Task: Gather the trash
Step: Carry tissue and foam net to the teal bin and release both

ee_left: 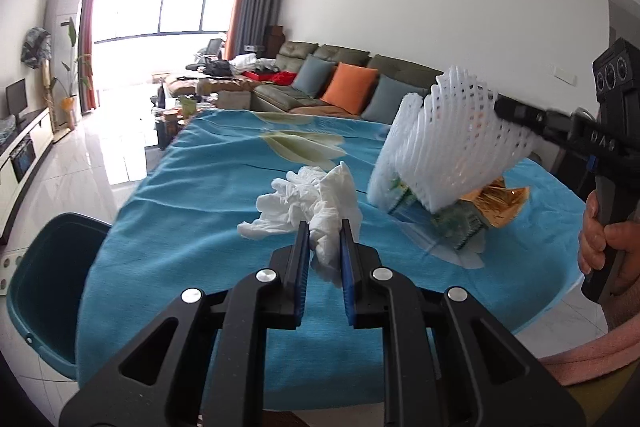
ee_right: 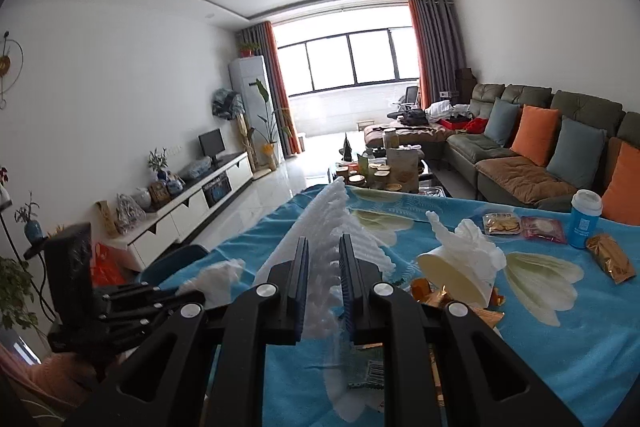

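Observation:
In the left wrist view my left gripper (ee_left: 325, 231) is shut on a crumpled white tissue (ee_left: 304, 195), just above the blue tablecloth (ee_left: 192, 203). To the right, my right gripper (ee_left: 500, 109) is shut on a white foam fruit net (ee_left: 444, 143) and holds it lifted off the cloth. The right wrist view shows the foam net (ee_right: 326, 219) pinched between the right gripper (ee_right: 324, 247) pads. There the left gripper (ee_right: 194, 297) and its tissue (ee_right: 218, 273) sit at the lower left. A green wrapper (ee_left: 460, 227) and gold foil (ee_left: 504, 203) lie under the net.
A teal bin (ee_left: 40, 287) stands on the floor beside the table's left edge. A tipped paper cup (ee_right: 452, 275) stuffed with tissue, a blue cup (ee_right: 585, 223), snack packets (ee_right: 502, 223) and a gold packet (ee_right: 610, 257) lie on the cloth. A sofa (ee_right: 520, 163) stands behind.

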